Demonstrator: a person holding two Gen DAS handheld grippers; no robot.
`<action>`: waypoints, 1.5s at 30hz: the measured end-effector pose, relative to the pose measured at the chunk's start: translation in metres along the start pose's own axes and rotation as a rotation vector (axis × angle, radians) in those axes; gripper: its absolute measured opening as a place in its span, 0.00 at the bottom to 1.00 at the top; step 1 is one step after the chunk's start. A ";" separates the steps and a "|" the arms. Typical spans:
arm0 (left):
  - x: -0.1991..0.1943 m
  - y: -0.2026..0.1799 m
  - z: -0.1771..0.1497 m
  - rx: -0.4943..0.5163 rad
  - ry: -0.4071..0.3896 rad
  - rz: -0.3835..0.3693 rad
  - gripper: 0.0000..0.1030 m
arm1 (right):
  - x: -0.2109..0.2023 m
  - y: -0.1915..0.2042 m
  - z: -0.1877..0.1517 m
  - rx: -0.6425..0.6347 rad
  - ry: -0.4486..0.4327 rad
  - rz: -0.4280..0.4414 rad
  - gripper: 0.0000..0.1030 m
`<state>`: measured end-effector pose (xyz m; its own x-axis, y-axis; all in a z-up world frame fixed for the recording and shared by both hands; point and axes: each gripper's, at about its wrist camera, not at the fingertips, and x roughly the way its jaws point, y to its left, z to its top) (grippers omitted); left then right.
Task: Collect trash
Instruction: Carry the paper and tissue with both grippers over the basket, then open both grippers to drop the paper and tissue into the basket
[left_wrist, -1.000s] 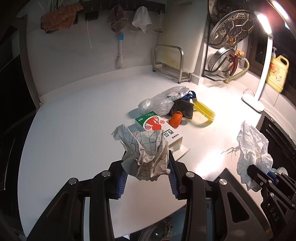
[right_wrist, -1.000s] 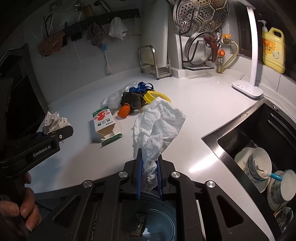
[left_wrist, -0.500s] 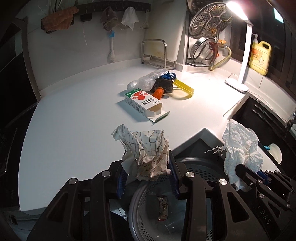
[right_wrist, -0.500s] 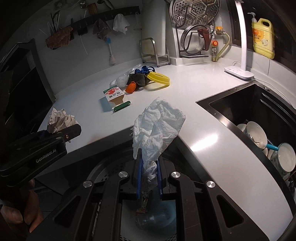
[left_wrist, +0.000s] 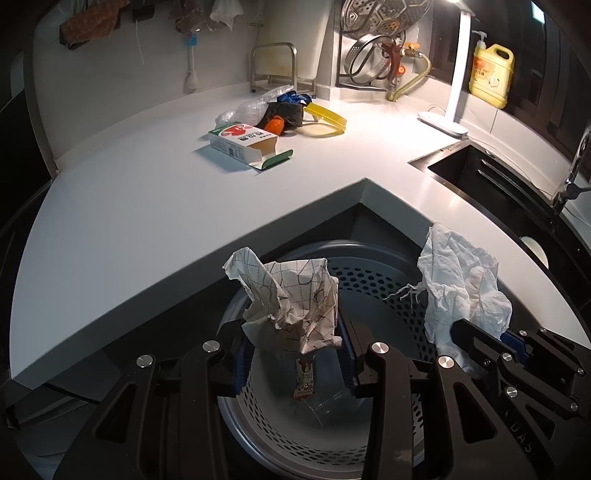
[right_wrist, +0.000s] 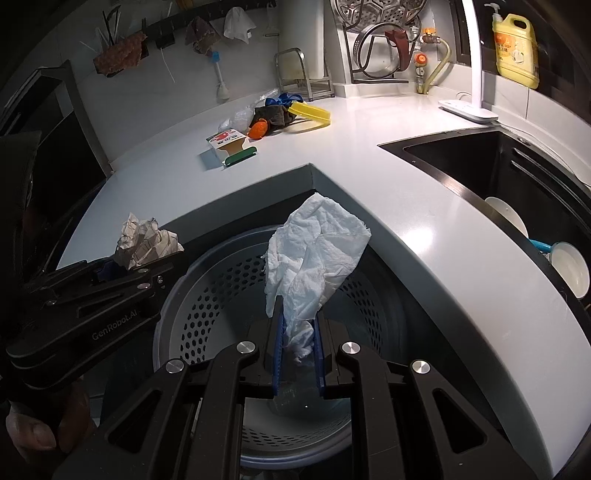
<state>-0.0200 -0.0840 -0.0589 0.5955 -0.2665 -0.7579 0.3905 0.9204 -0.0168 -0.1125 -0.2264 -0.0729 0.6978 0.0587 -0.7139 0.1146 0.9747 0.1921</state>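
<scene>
The left gripper (left_wrist: 293, 350) pinches a crumpled checked paper (left_wrist: 291, 299) over the perforated bin (left_wrist: 373, 284); the right gripper (right_wrist: 299, 354) clamps a white tissue (right_wrist: 314, 254) above it. A small wrapper (left_wrist: 303, 378), perhaps, lies inside. The carton (left_wrist: 243, 144) rests far on the counter (left_wrist: 147, 206).

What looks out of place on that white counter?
A heap of litter sits near the back wall: an opened carton lying on its side with its flap hanging open, a crumpled plastic bag, a dark rag and a yellow ring, all left loose.
</scene>
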 end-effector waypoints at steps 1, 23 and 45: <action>0.001 -0.001 -0.003 0.001 0.009 -0.003 0.38 | 0.000 -0.001 -0.002 0.002 0.003 0.001 0.13; 0.007 0.012 -0.019 -0.039 0.054 0.004 0.63 | 0.001 -0.004 -0.012 0.009 0.002 -0.006 0.38; 0.004 0.009 -0.020 -0.022 0.037 0.018 0.70 | -0.001 -0.006 -0.015 0.026 -0.007 -0.013 0.45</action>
<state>-0.0284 -0.0708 -0.0749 0.5760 -0.2391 -0.7817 0.3642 0.9312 -0.0165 -0.1245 -0.2292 -0.0829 0.7006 0.0441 -0.7122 0.1420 0.9695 0.1997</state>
